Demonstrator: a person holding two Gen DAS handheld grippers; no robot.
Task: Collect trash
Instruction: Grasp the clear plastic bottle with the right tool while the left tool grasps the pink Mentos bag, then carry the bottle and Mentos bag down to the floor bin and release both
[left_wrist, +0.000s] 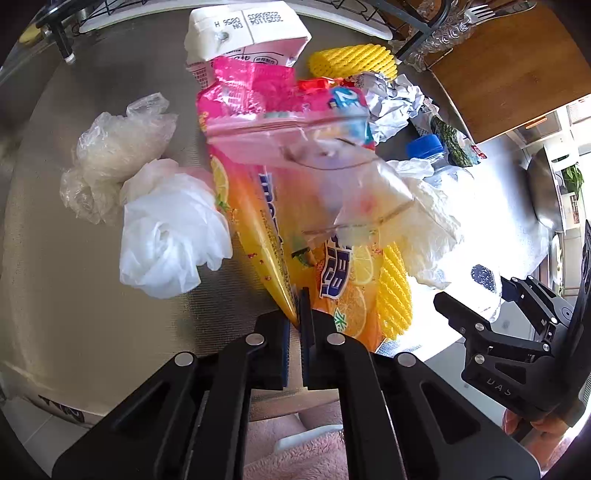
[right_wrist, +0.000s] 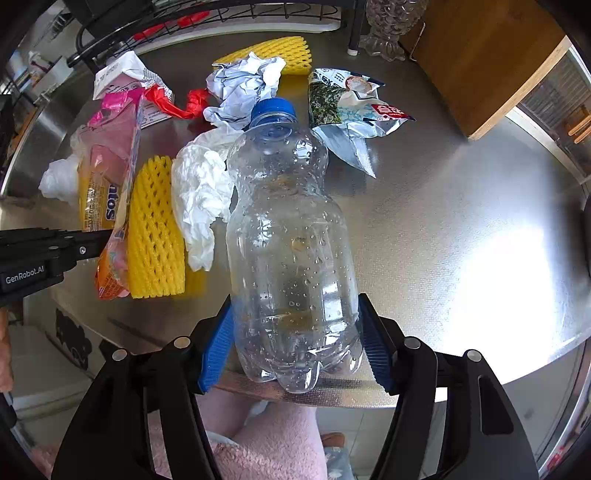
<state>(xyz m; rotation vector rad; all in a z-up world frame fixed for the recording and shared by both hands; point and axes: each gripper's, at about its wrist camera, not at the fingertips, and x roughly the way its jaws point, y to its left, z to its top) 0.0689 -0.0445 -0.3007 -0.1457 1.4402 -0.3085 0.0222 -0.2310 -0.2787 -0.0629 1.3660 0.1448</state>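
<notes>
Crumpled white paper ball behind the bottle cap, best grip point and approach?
Take the crumpled white paper ball across its raised top folds, coming from above. It is an irregular wad lying on the steel counter with the blue bottle cap in front and a yellow foam net close behind, so a side approach looks crowded. The ridges should crush and hold between the pads.

Brushed-steel worktop under hard window glare at right; wooden board leaning behind, black wire rack at back, pale tiled floor below
</notes>
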